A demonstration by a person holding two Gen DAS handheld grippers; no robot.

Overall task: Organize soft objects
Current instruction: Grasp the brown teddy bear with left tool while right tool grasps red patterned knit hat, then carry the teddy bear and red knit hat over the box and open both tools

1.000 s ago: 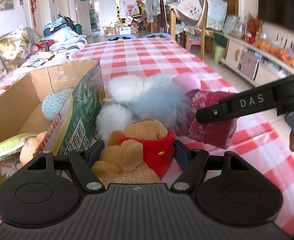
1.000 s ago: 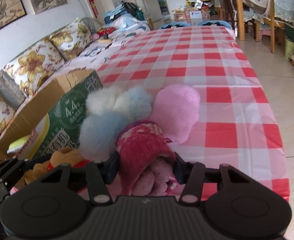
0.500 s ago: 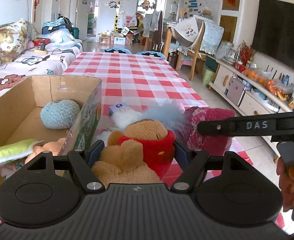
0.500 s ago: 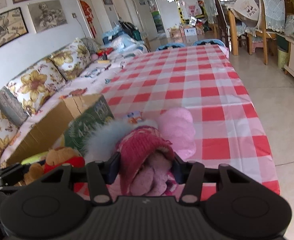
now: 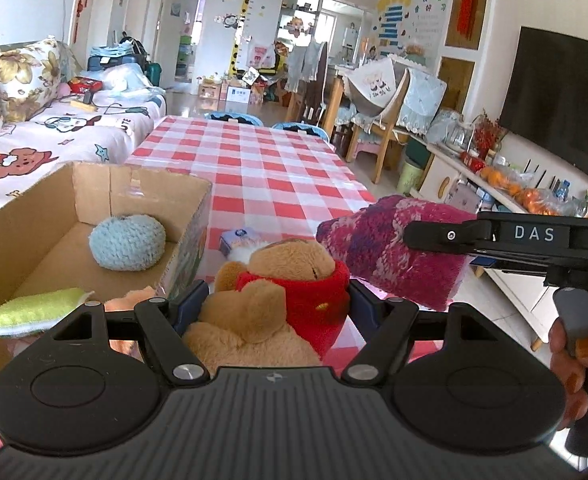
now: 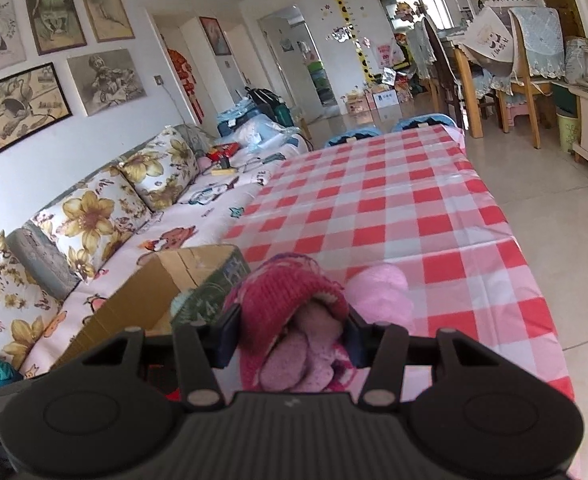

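At the table's left edge the open brown cardboard box [image 5: 93, 196] already holds a fuzzy pale-blue ball [image 5: 127, 243] and a flat lime-green cloth pad [image 5: 33, 310] — part of the job is done. The left gripper [image 5: 269, 304] is closed around a tan plush bear in a red sweater [image 5: 277, 292], lifted beside the box. The right gripper [image 6: 289, 336] pinches a crimson knitted sock [image 6: 289, 292], while a pink fluffy ball [image 6: 378, 292] waits on the red-and-white checked tablecloth [image 6: 394, 208] — I judge roughly half remains.
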